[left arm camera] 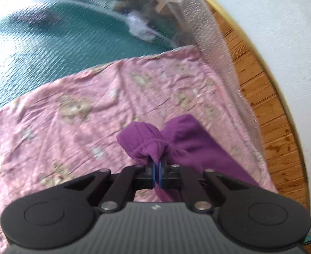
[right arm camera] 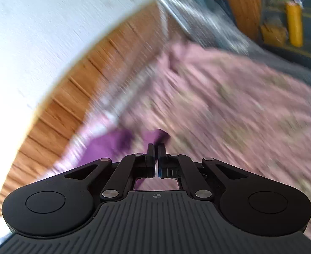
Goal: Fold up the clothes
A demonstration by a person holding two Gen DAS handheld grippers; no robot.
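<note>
Both my grippers closed: left gripper (left arm camera: 158,167) pinching purple cloth (left arm camera: 189,135) over pink sheet (left arm camera: 70,105); right gripper (right arm camera: 156,148) nips cloth too, view blurred.

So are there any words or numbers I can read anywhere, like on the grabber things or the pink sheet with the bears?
No readable words or numbers anywhere.
Left gripper: only a small white mark on its body, a symbol, no letters.
Right gripper: only a small cross-in-circle mark, no letters.
Pink sheet: bear pictures, no writing.
Purple garment: no label showing.
Yellow thing far off: too blurred to read.
</note>
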